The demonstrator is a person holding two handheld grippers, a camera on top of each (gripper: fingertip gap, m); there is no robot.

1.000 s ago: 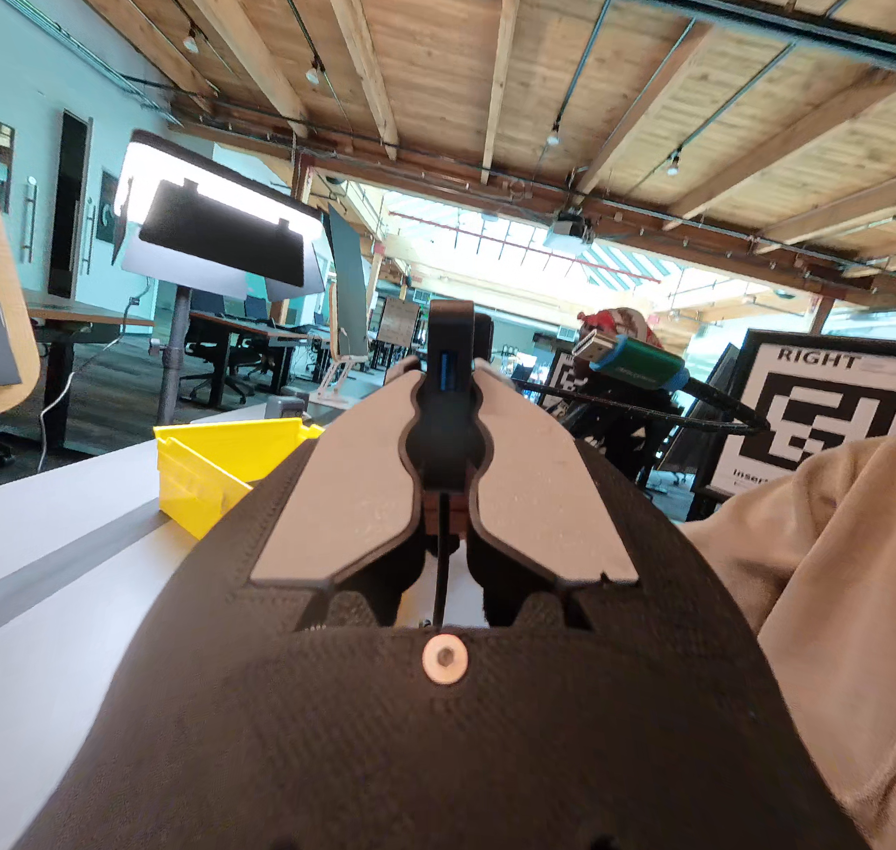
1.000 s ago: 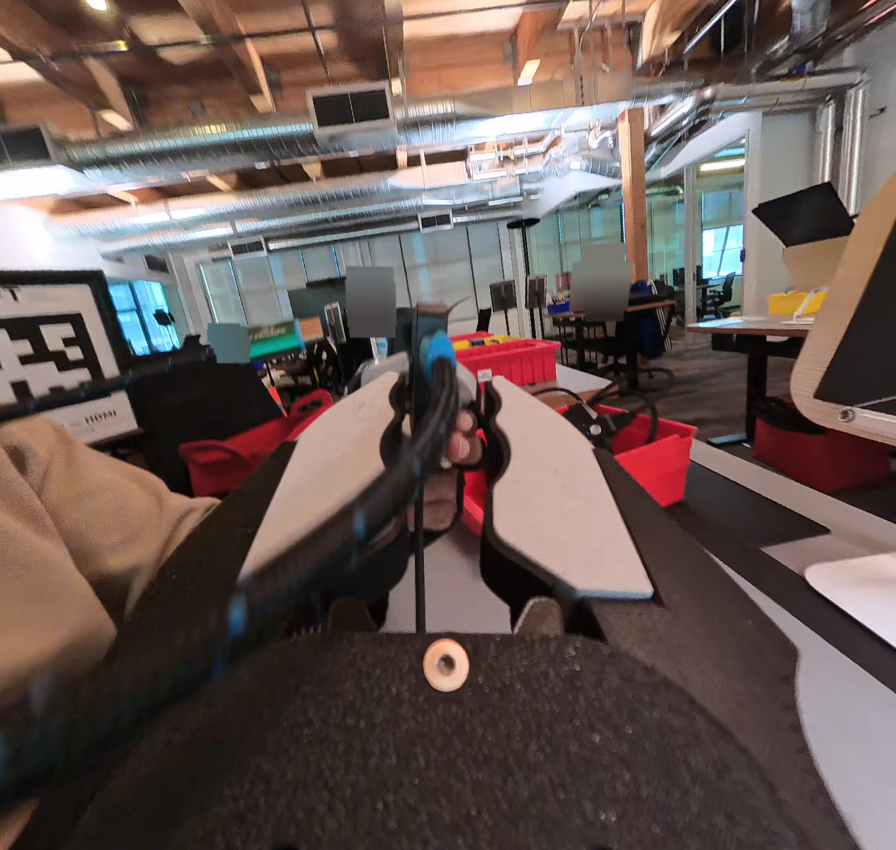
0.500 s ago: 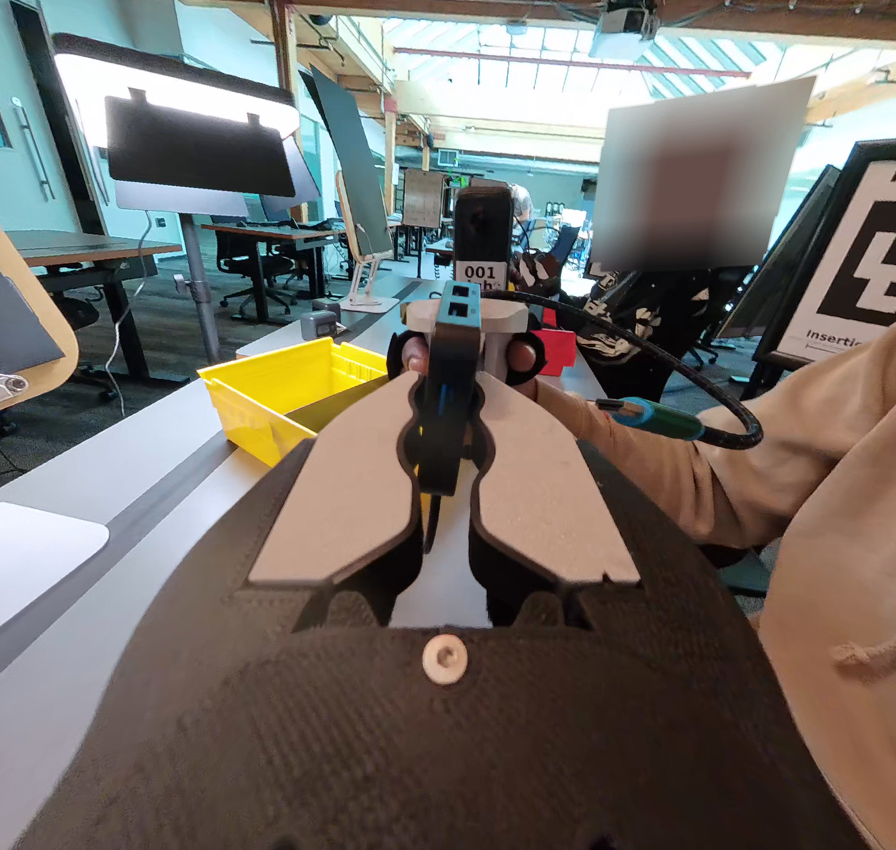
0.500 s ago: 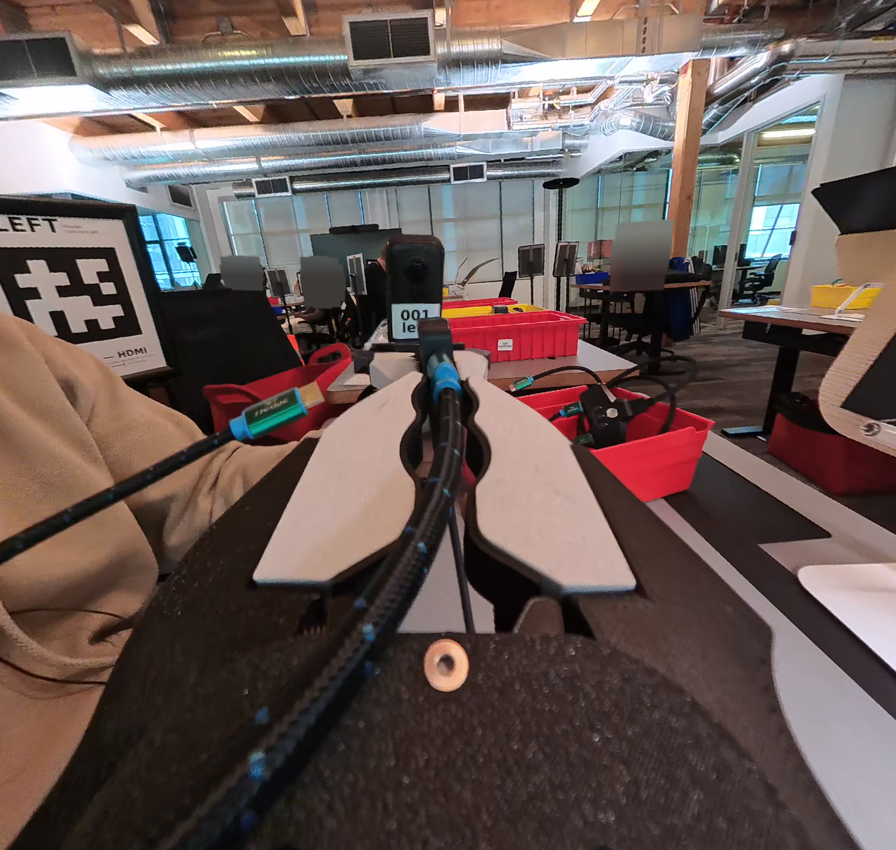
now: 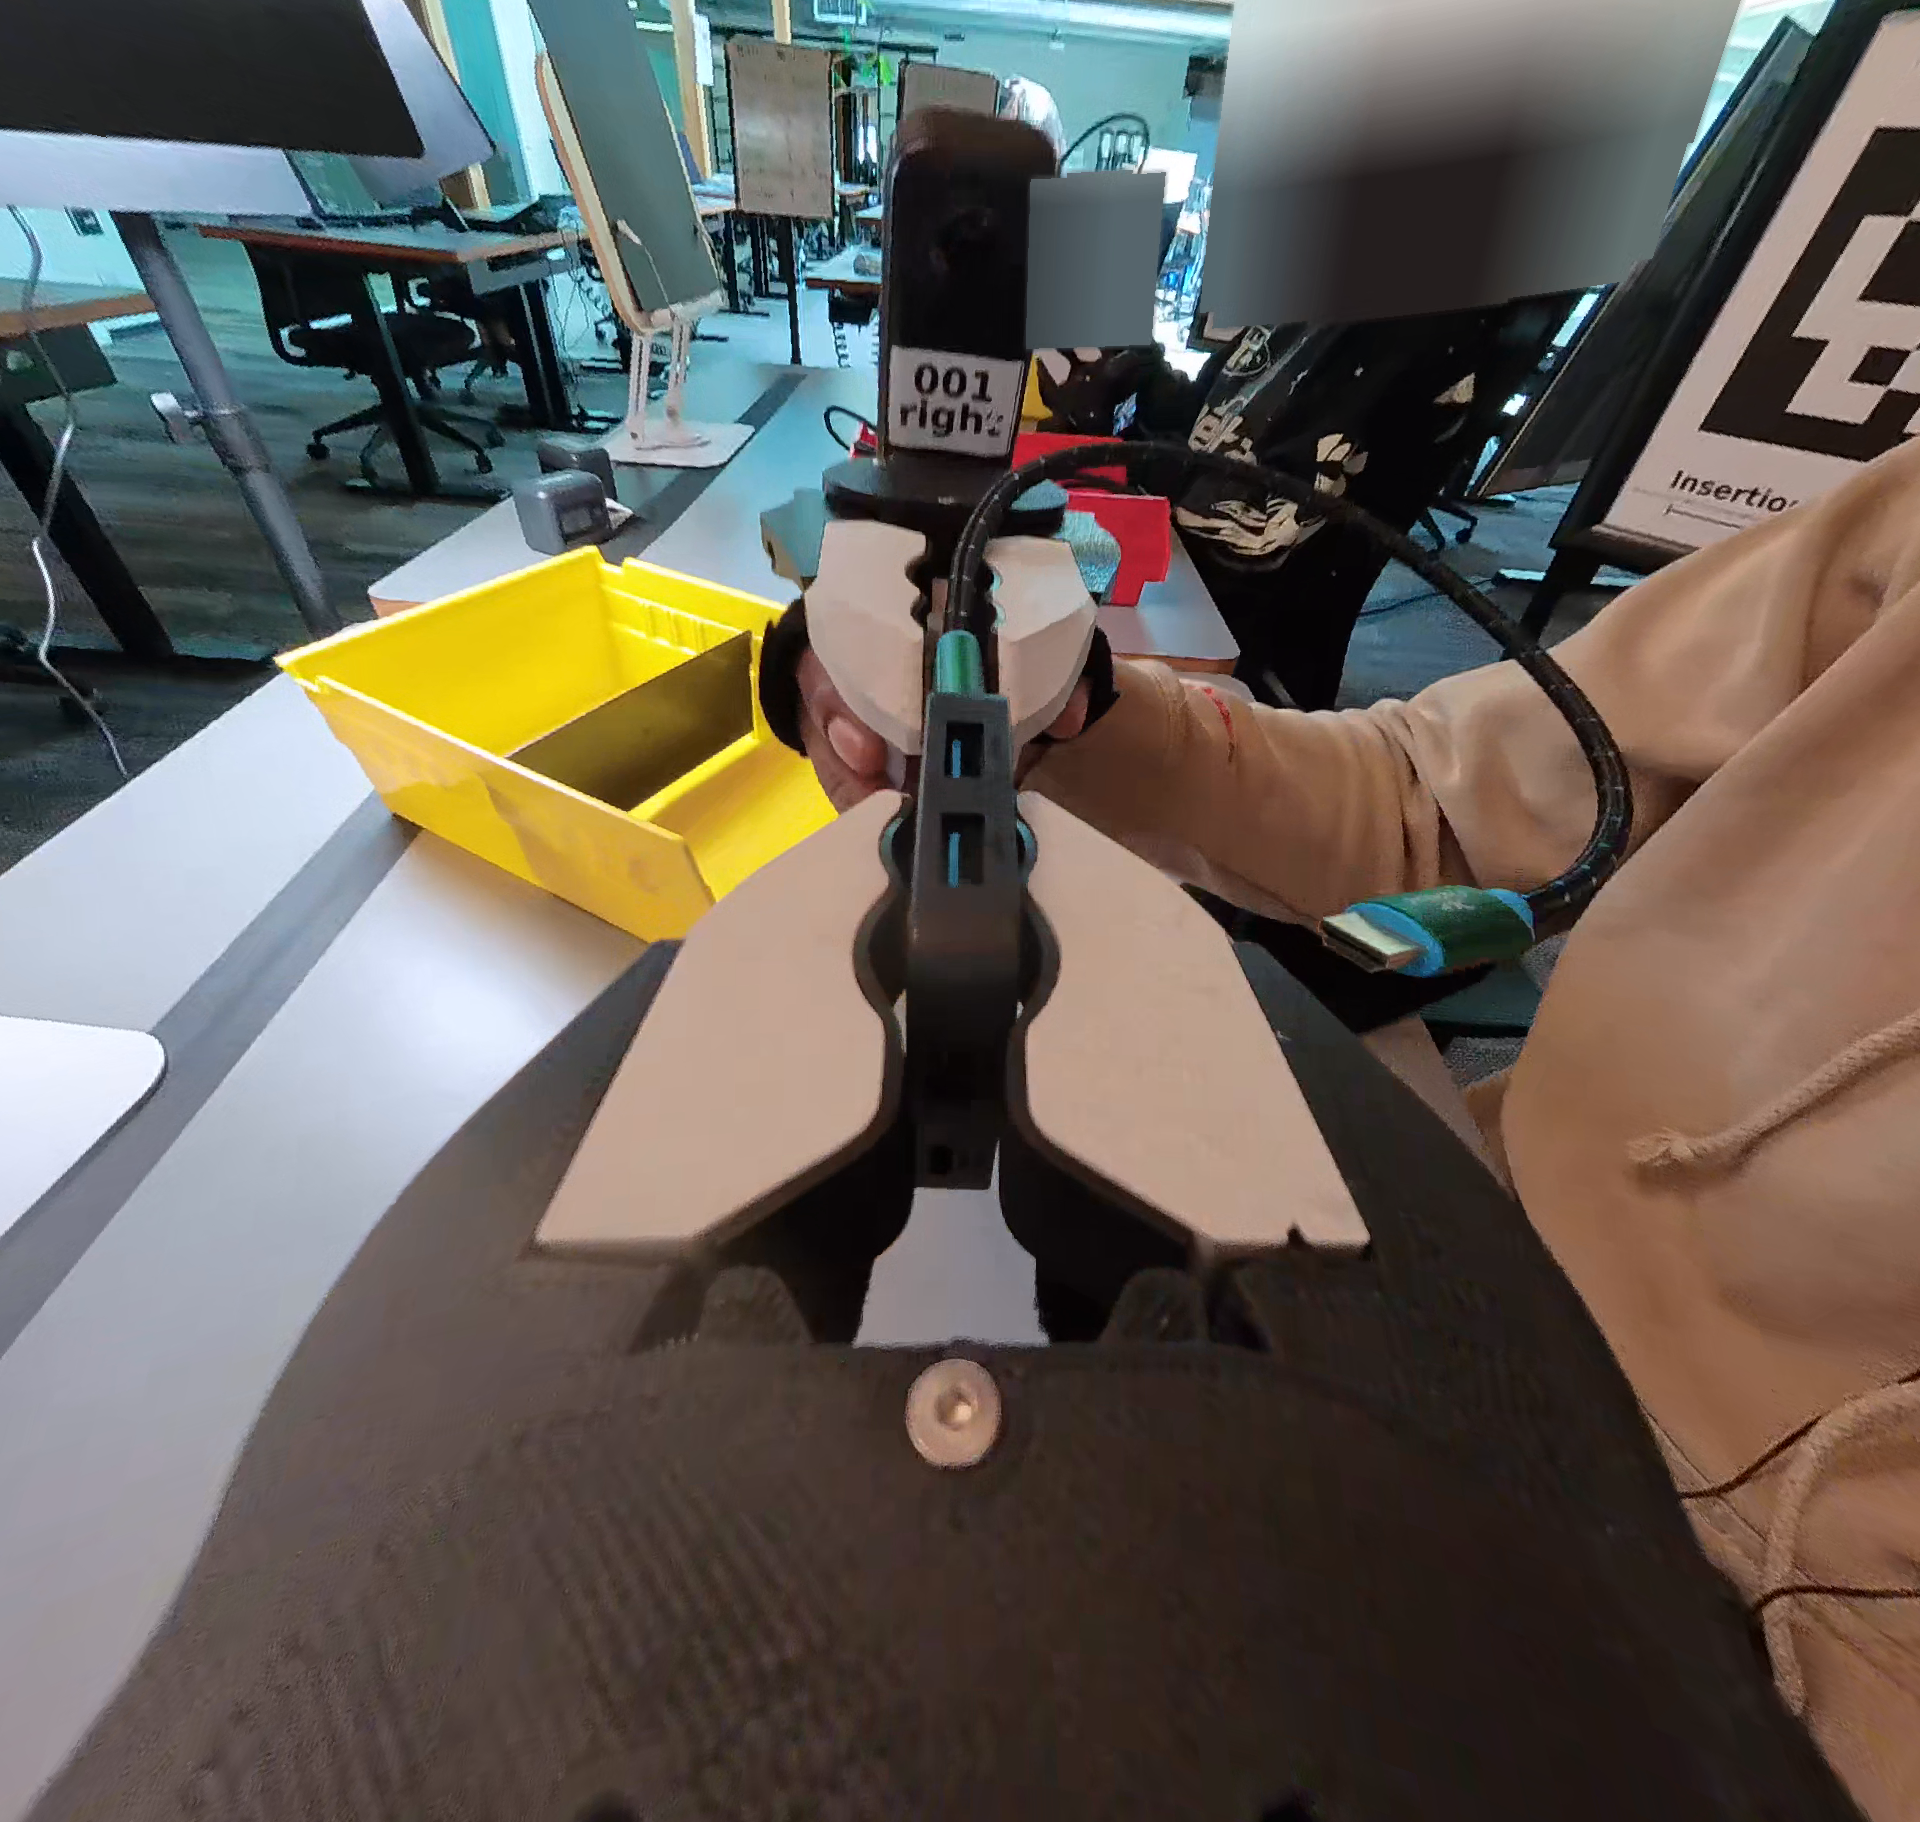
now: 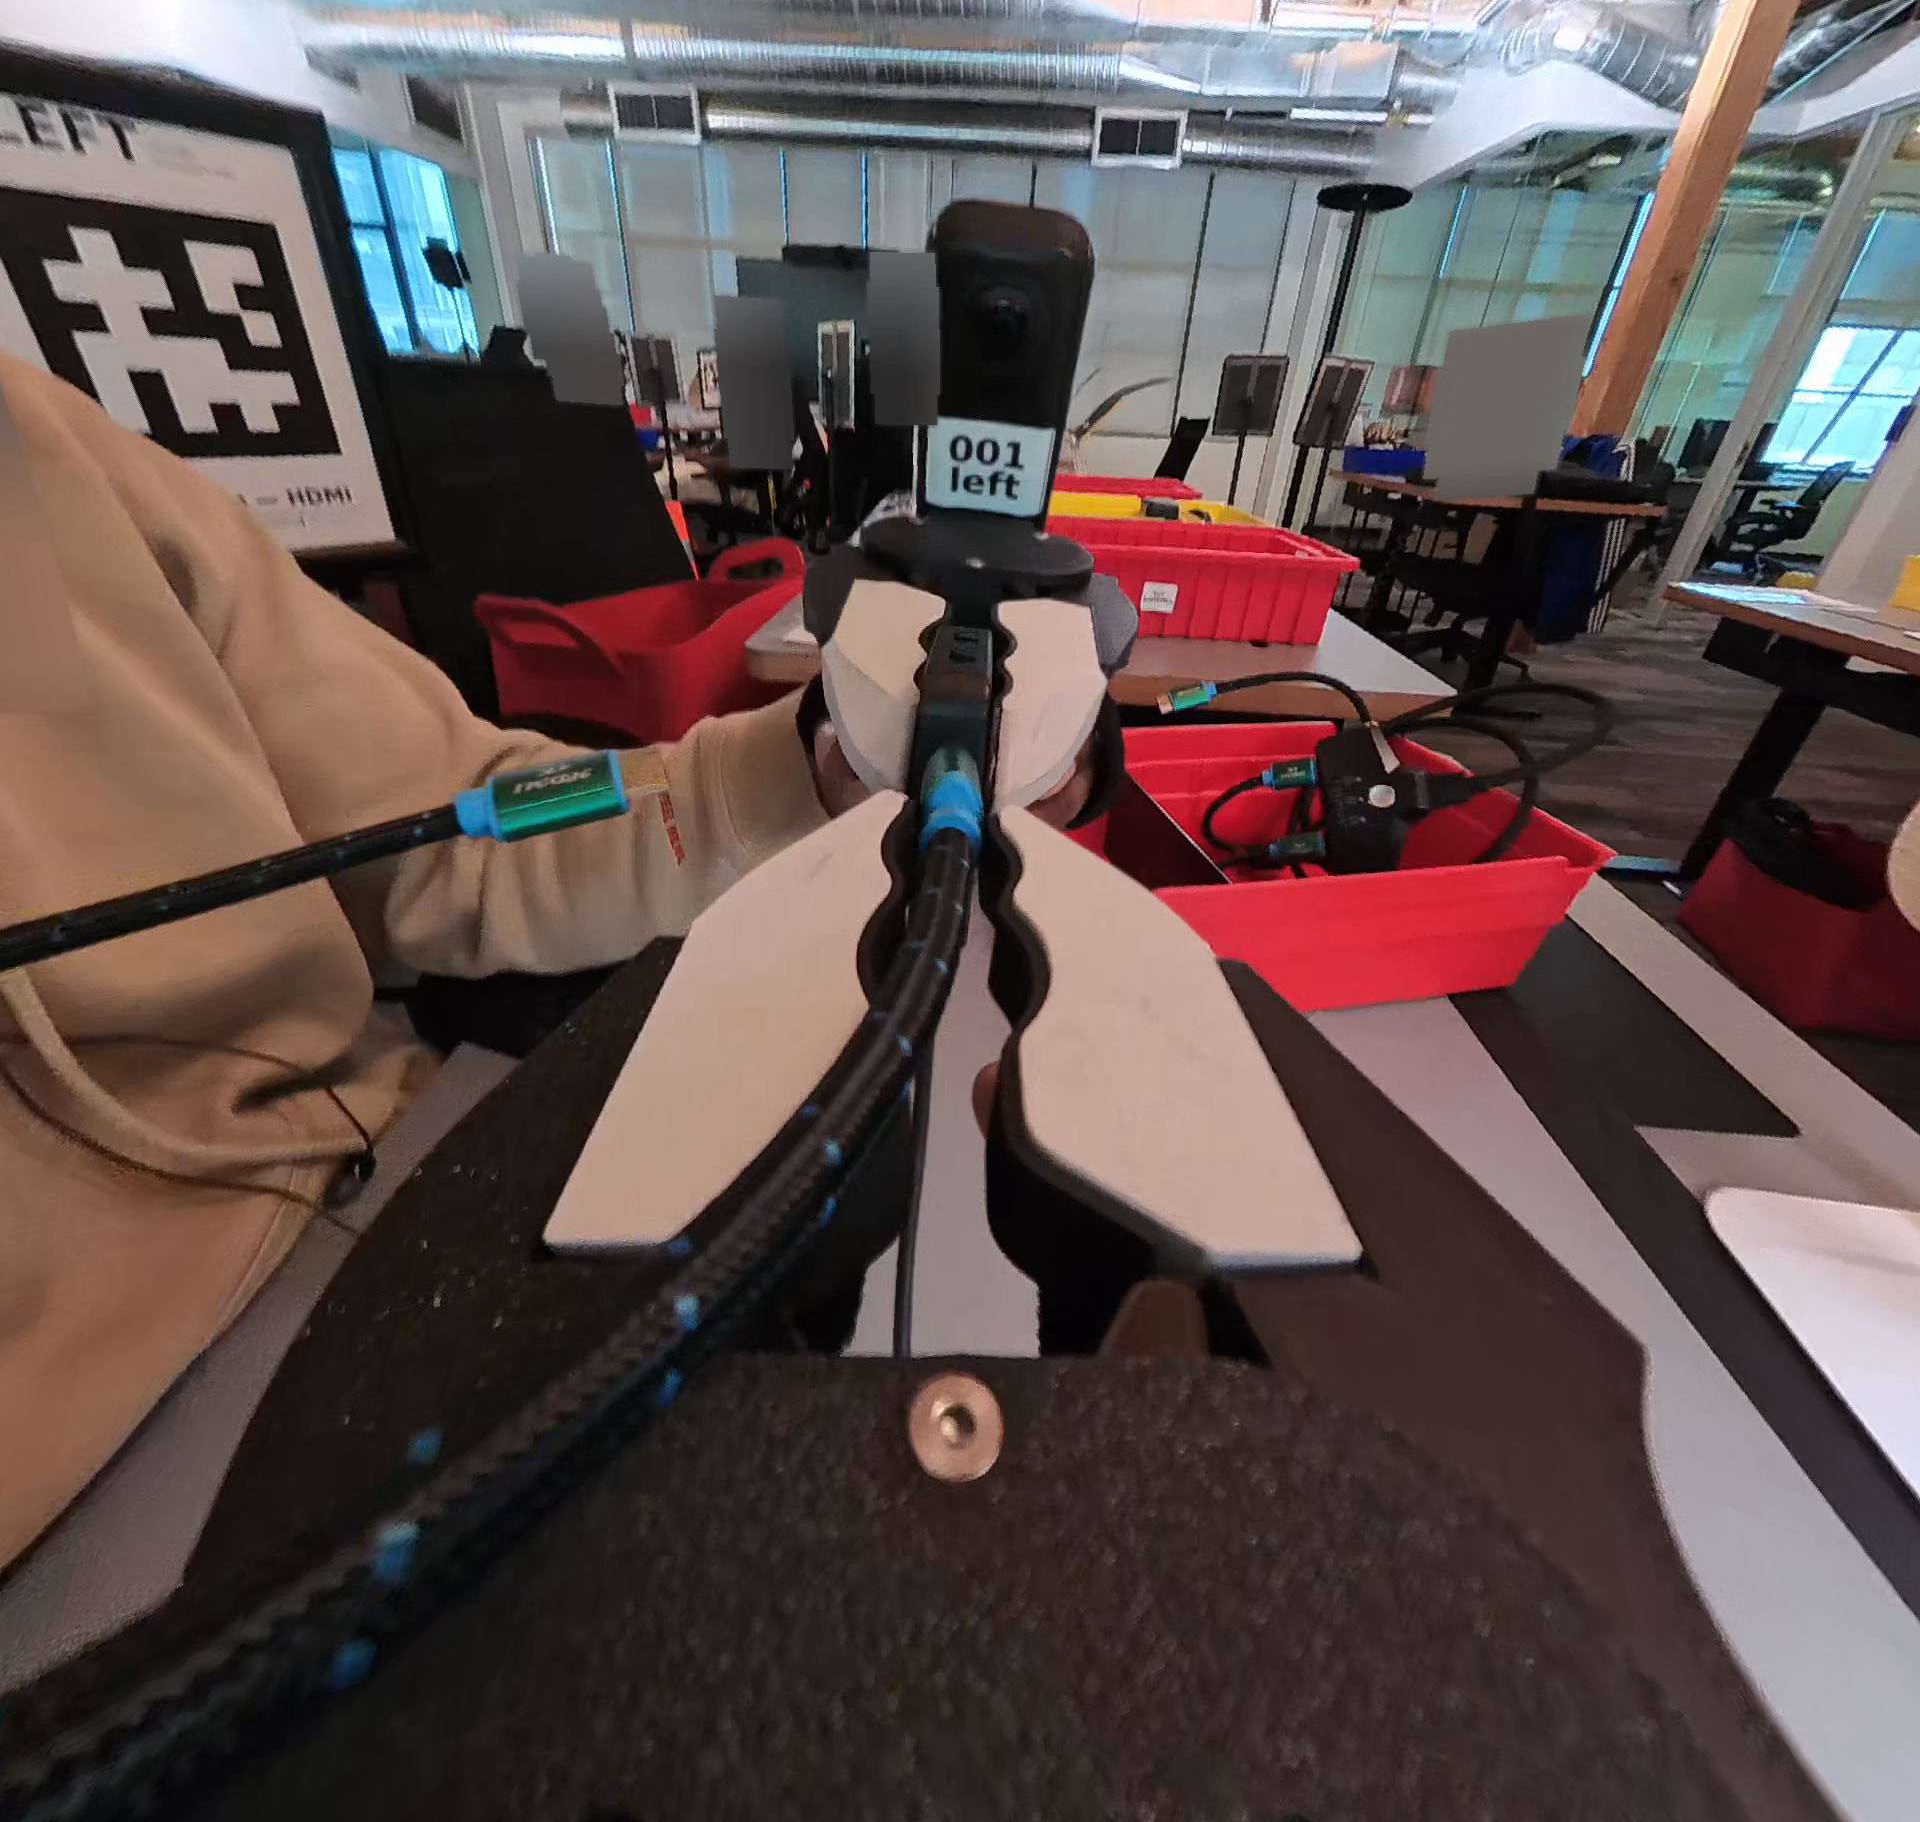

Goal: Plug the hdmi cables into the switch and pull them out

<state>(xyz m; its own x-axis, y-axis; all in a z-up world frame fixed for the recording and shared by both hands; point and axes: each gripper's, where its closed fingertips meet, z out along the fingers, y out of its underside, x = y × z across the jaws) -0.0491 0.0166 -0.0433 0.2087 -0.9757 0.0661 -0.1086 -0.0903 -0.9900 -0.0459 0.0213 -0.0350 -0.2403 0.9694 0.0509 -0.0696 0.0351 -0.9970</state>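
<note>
Currently the left gripper (image 5: pixel 957 853) is clamped on the narrow black HDMI switch (image 5: pixel 961 905), held in the air with its long axis pointing straight at the facing right gripper (image 6: pixel 948 842), which pinches the green-and-blue plug (image 6: pixel 951 785) of the braided black cable (image 6: pixel 800 1128) end-on at the switch's far port, apparently seated.

Your left gripper (image 5: pixel 958 816) meets the right gripper (image 5: pixel 956 629) nose-on at 12 o'clock; the yellow bin (image 5: pixel 540 733) blocks 10 o'clock.
</note>
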